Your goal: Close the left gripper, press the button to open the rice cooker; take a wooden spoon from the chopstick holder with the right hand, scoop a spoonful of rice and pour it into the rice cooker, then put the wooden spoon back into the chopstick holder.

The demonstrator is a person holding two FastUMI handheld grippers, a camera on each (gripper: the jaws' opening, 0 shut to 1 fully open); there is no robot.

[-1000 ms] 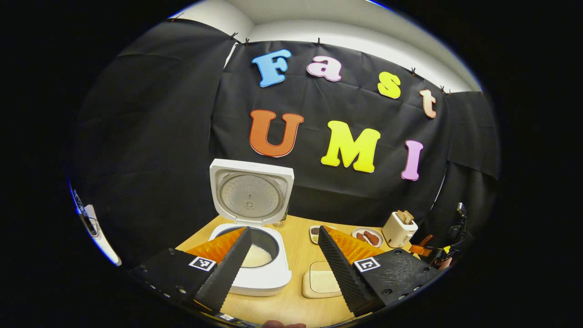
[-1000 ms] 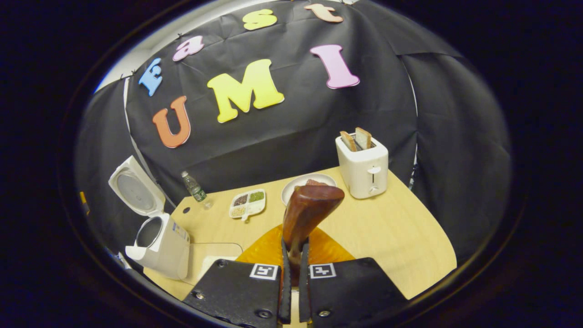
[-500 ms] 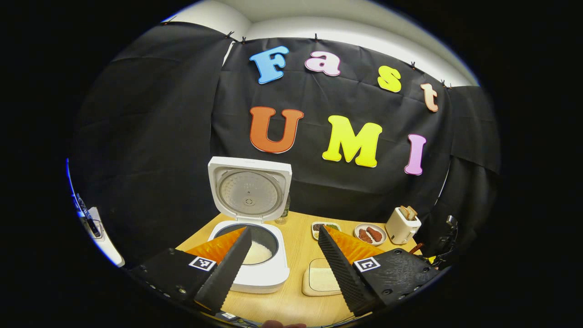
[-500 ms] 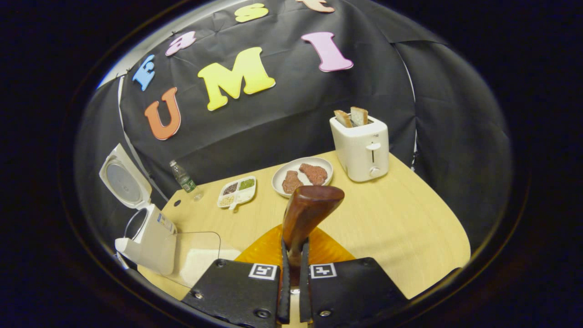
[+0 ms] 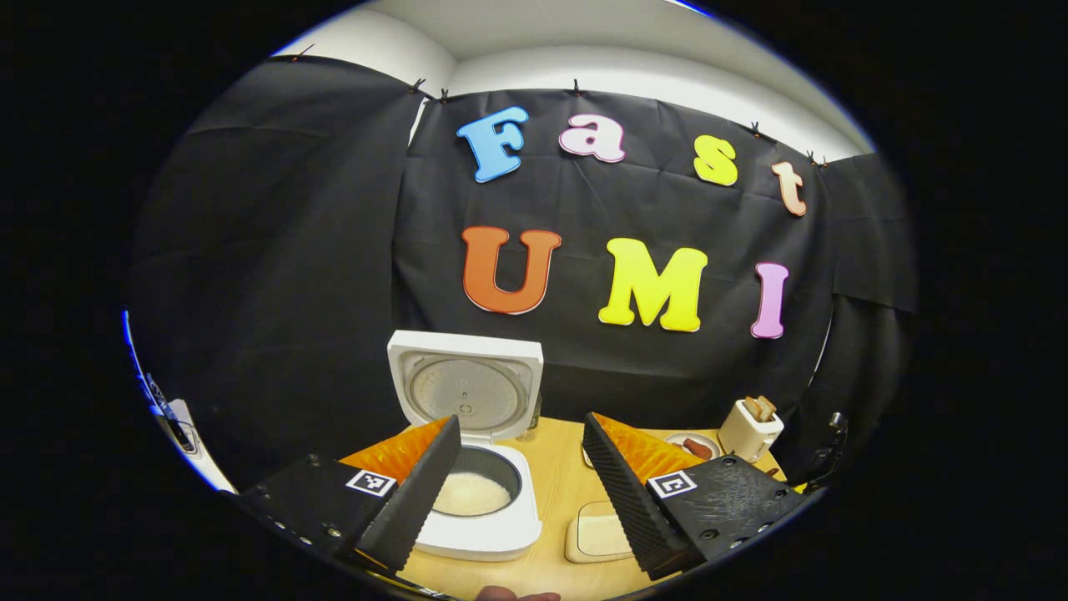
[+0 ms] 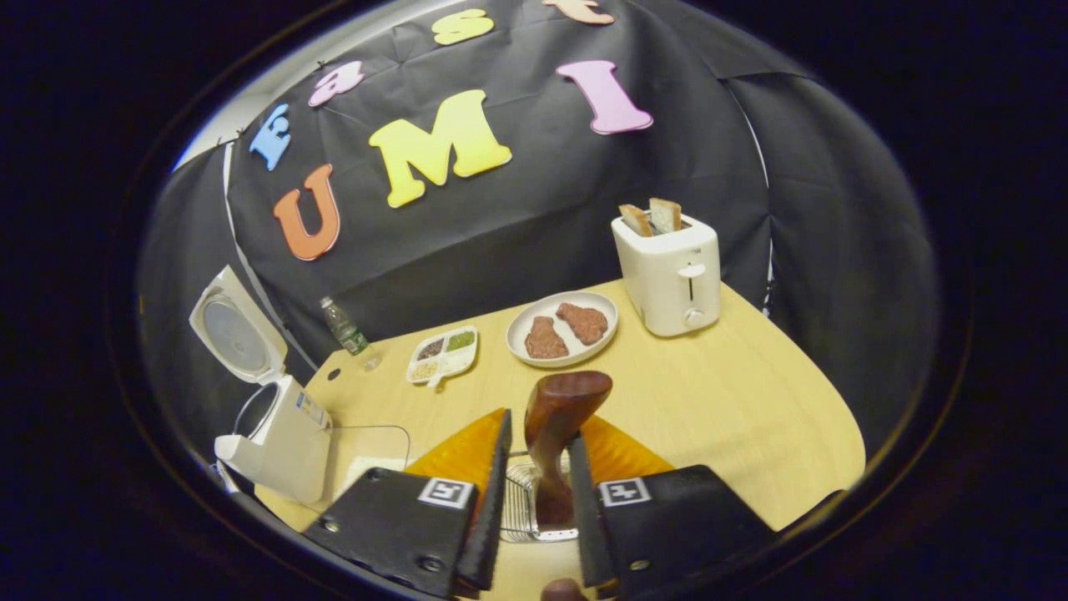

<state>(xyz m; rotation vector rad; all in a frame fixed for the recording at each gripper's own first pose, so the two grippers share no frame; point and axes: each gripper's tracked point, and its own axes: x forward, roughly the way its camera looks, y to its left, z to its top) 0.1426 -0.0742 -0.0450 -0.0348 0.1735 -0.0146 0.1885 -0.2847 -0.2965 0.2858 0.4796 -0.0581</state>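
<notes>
Left gripper view: the left gripper [image 5: 521, 492] hangs above the near edge of the wooden table [image 5: 555, 467], its two fingers spread wide with nothing between them. Beyond the left finger stands the white rice cooker [image 5: 476, 509], its lid [image 5: 465, 392] raised upright against the black cloth wall; white rice [image 5: 471, 494] lies in the inner pot. To the right of the cooker, between the fingers, a pale rectangular dish [image 5: 599, 534] rests on the table. At the far right stands a white toaster [image 5: 751, 427] with bread in its slots, and a plate [image 5: 697, 446] lies just left of it, partly hidden by the right finger.

Right gripper view: the right gripper [image 6: 538, 492] is parted, a gap visible on each side of the wooden spoon [image 6: 555, 426]. The spoon stands upright between the fingers, its lower end inside the wire chopstick holder [image 6: 521, 501] directly below. Whether either finger touches the spoon cannot be told. Across the table, from left to right, appear the open rice cooker [image 6: 279, 434], a small plastic bottle [image 6: 344, 327], a divided tray of grains [image 6: 442, 355], a plate with two brown pieces of food [image 6: 563, 327], and the toaster [image 6: 667, 267] at the far right.
</notes>
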